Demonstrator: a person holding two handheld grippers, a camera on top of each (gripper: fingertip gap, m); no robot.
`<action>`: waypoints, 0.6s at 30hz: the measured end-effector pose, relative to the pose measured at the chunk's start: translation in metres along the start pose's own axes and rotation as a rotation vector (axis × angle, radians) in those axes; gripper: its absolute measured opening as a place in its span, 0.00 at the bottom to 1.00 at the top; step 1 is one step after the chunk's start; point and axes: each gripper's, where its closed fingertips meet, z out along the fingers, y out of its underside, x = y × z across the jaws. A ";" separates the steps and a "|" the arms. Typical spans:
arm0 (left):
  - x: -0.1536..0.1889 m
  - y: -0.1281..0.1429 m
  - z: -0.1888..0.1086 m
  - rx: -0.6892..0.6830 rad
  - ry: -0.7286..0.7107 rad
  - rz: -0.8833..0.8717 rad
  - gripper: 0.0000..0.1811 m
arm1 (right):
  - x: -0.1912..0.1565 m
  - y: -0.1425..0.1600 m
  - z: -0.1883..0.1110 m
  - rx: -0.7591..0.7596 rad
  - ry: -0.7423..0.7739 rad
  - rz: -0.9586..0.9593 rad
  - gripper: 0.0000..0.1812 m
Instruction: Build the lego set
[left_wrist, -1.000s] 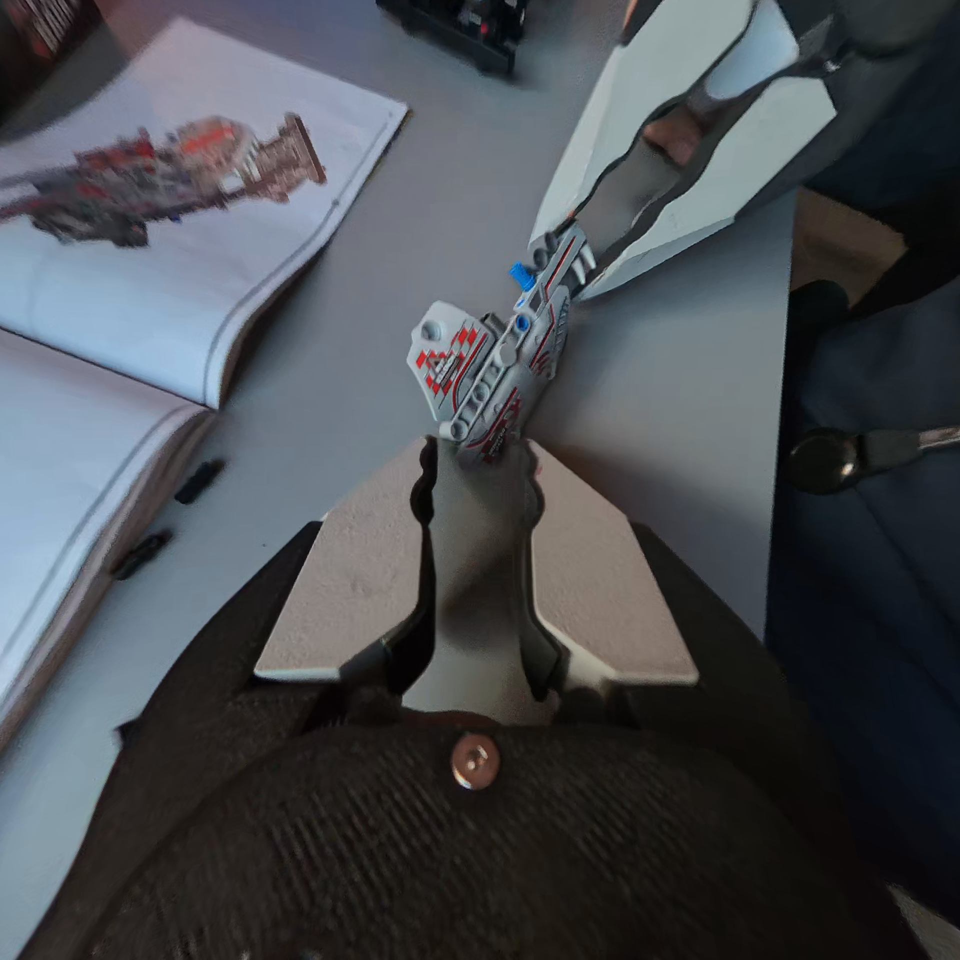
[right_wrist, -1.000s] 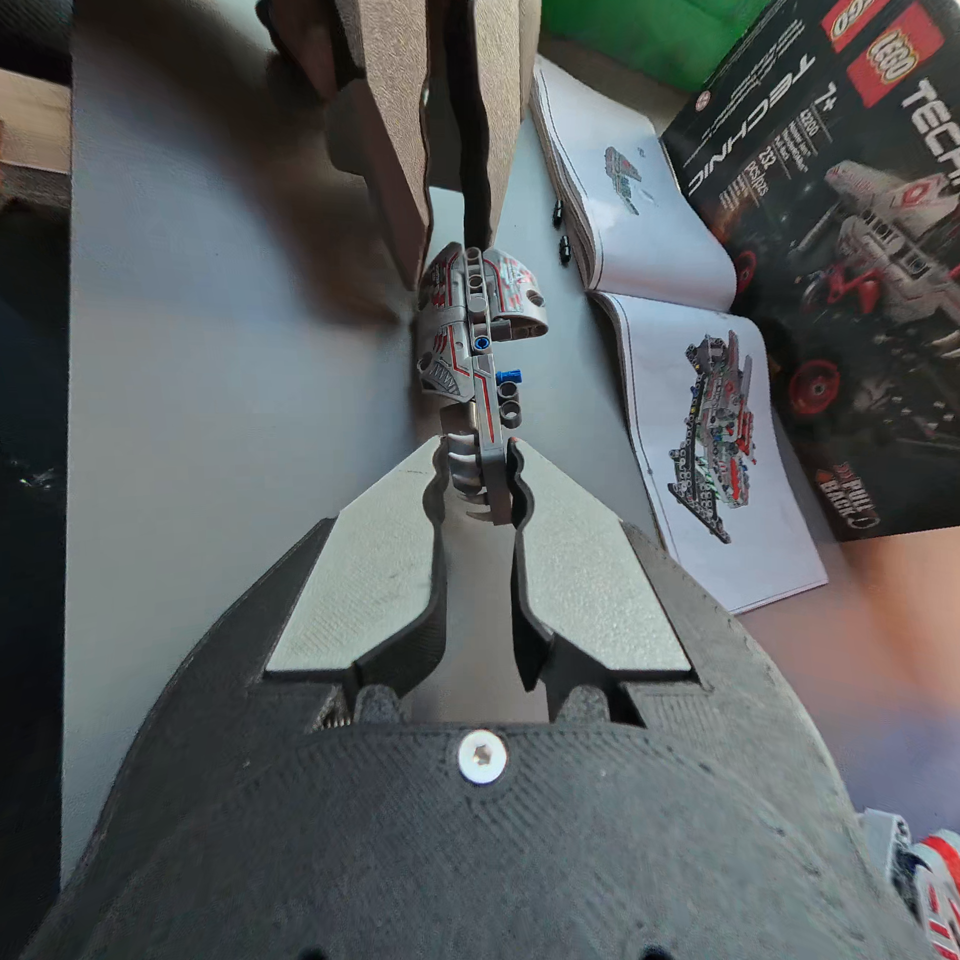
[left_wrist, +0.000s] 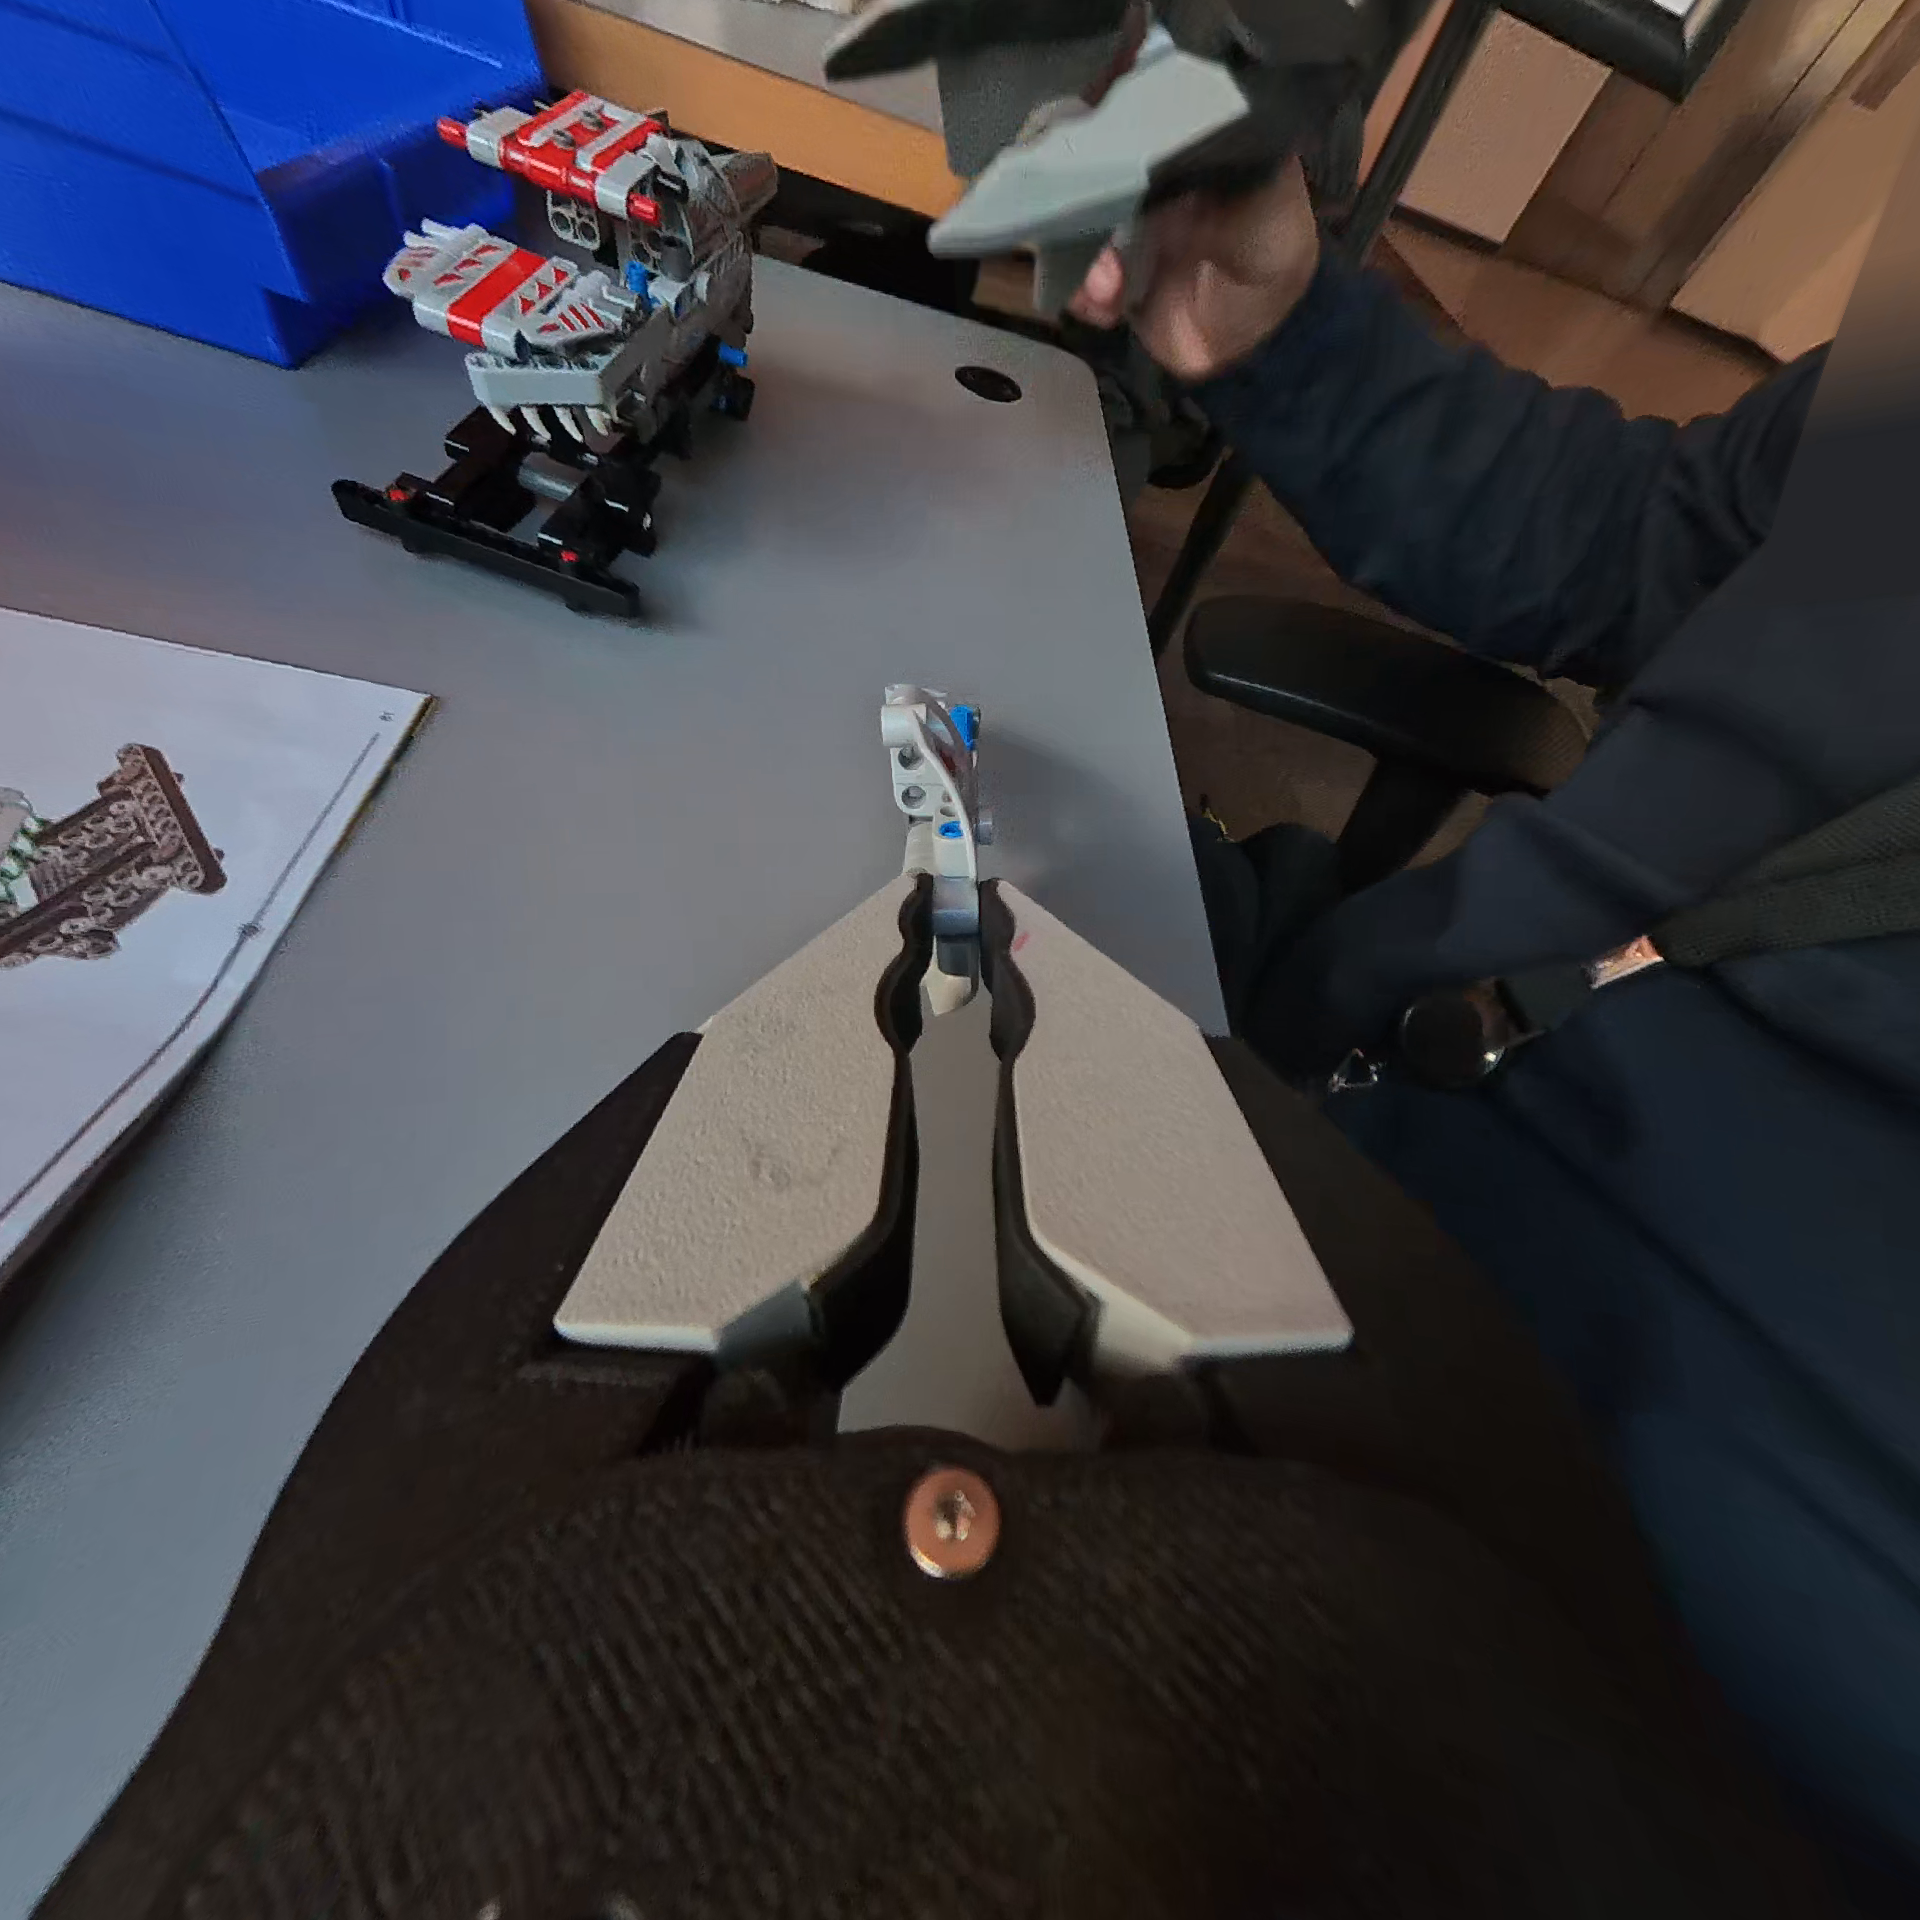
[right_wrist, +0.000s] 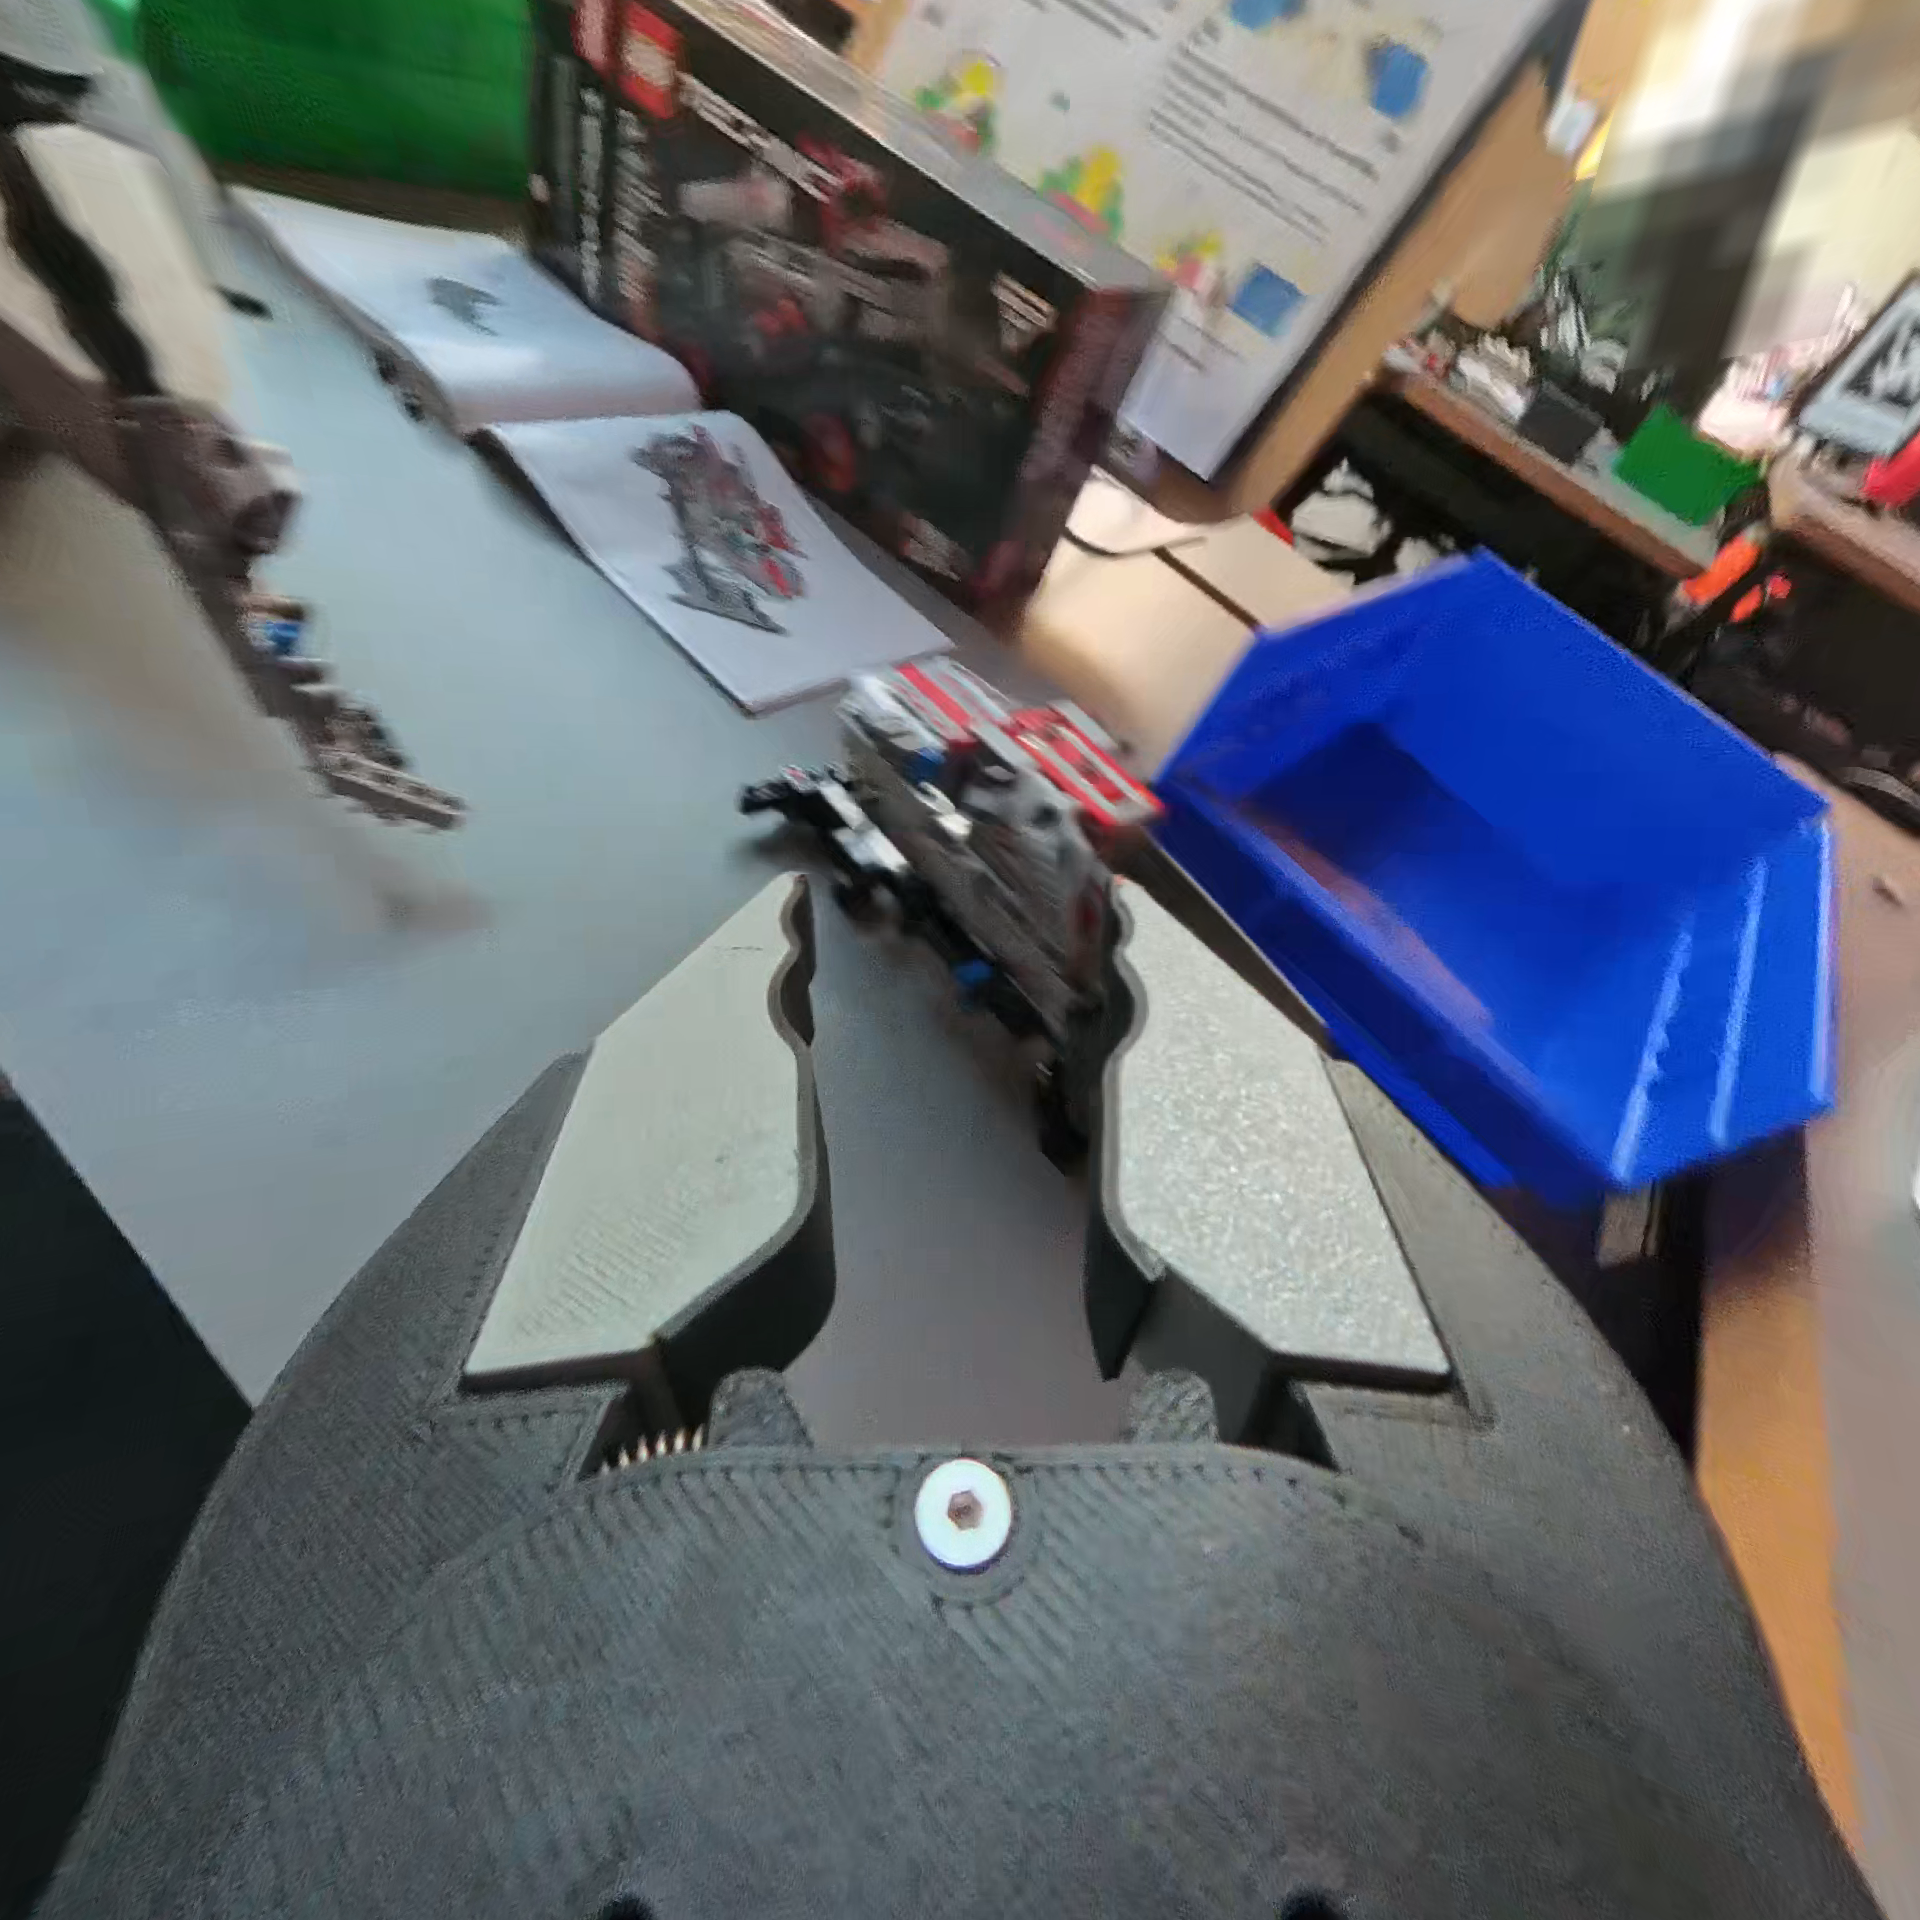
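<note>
Blurred grey-and-red lego model (right_wrist: 966, 842) at frame centre is partly hidden behind the spread, empty right gripper (right_wrist: 961, 940), while a small grey lego piece (left_wrist: 935, 800) is pinched at centre by the left gripper (left_wrist: 951, 909).

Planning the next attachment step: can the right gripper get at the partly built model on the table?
Probably yes: the right gripper is open and empty, with the partly built model just ahead.

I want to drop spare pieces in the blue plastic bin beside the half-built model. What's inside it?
The blue plastic bin looks empty in the right wrist view: only bare blue walls and floor show. The picture is blurred, and the front lip hides the near floor, so small pieces could be missed.
</note>
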 end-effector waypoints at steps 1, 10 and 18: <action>0.002 0.001 -0.002 0.003 0.003 -0.010 0.03 | 0.017 0.008 -0.005 -0.019 0.000 0.036 0.34; 0.005 0.000 -0.016 0.058 -0.010 -0.025 0.03 | 0.049 0.079 0.035 -0.248 -0.235 0.163 0.49; 0.003 0.002 -0.031 0.087 -0.026 -0.039 0.03 | 0.027 0.090 0.052 -0.283 -0.369 0.168 0.42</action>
